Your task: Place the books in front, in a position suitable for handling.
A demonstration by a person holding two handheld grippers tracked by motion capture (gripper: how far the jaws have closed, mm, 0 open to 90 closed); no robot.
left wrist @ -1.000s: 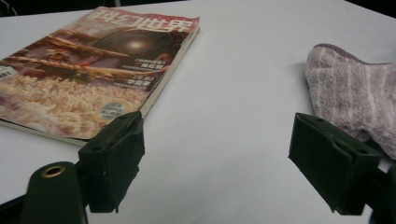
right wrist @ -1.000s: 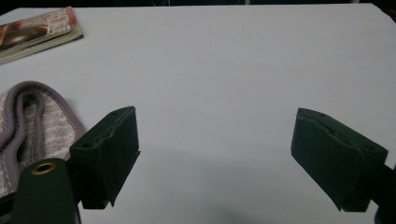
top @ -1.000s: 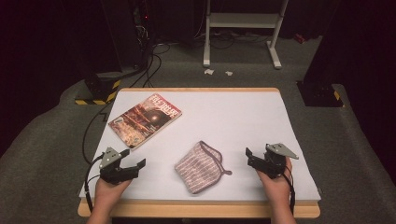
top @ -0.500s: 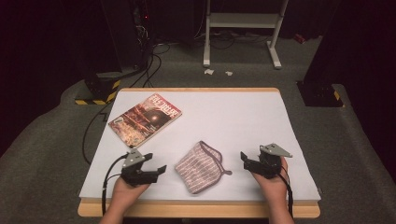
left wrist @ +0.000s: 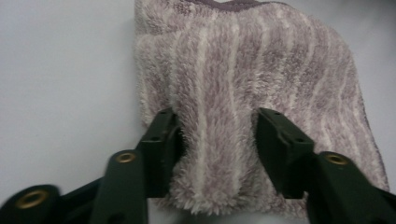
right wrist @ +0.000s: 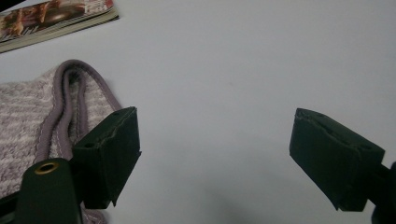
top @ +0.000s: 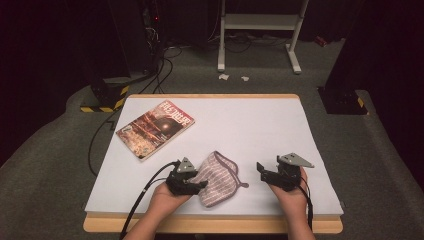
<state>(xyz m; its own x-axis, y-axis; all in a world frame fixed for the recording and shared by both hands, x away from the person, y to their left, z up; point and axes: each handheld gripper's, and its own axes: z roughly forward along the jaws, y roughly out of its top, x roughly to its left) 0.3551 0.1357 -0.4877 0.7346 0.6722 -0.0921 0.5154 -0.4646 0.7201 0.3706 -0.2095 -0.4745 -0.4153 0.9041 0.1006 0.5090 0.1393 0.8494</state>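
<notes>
In the high view, the left gripper (top: 192,181) is sitting at the near-left edge of the striped cloth (top: 217,172) on the white bench (top: 250,125); the right gripper (top: 274,174) is resting just beside the cloth, apart from it. A magazine (top: 156,128) is lying farther back.

In the left gripper view, the jaws have just been closing and are pinching a raised fold of the cloth (left wrist: 219,154).

In the right gripper view, the jaws are standing wide apart over bare bench (right wrist: 224,93), the cloth (right wrist: 32,116) lying beside one jaw.
</notes>
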